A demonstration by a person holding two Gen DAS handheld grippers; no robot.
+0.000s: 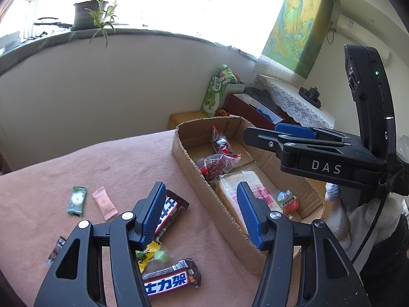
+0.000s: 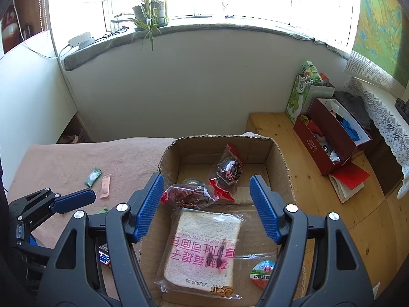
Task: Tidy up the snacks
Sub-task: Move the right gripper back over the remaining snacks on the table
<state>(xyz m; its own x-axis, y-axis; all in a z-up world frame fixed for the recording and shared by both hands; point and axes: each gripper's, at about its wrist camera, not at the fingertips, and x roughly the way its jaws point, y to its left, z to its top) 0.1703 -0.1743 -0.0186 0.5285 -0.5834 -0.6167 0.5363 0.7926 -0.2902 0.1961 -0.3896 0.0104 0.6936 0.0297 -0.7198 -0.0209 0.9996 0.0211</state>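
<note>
Two grippers, both empty, hang over the snacks with some in the box and some on the cloth.

Left to right on the pink cloth [image 1: 102, 163] lie a green candy [image 1: 76, 201], a pink candy [image 1: 104, 203], a chocolate bar [image 1: 167, 213] and a second chocolate bar [image 1: 171, 280], all loose. The left gripper [image 1: 200, 213] hangs above them with its jaws apart and nothing between them. I think the next good move is to come straight down on one bar, pinch it across its narrow sides, and lift high enough to clear the box wall. The cardboard box [image 2: 281, 158] already holds two red bags [image 2: 225, 174] and a wrapped bread slice [image 2: 202, 245]. The right gripper [image 2: 207, 204] hangs over it, jaws wide, holding nothing. The box rim is ragged and could catch a wrapper. The back of the box has free room.
</note>
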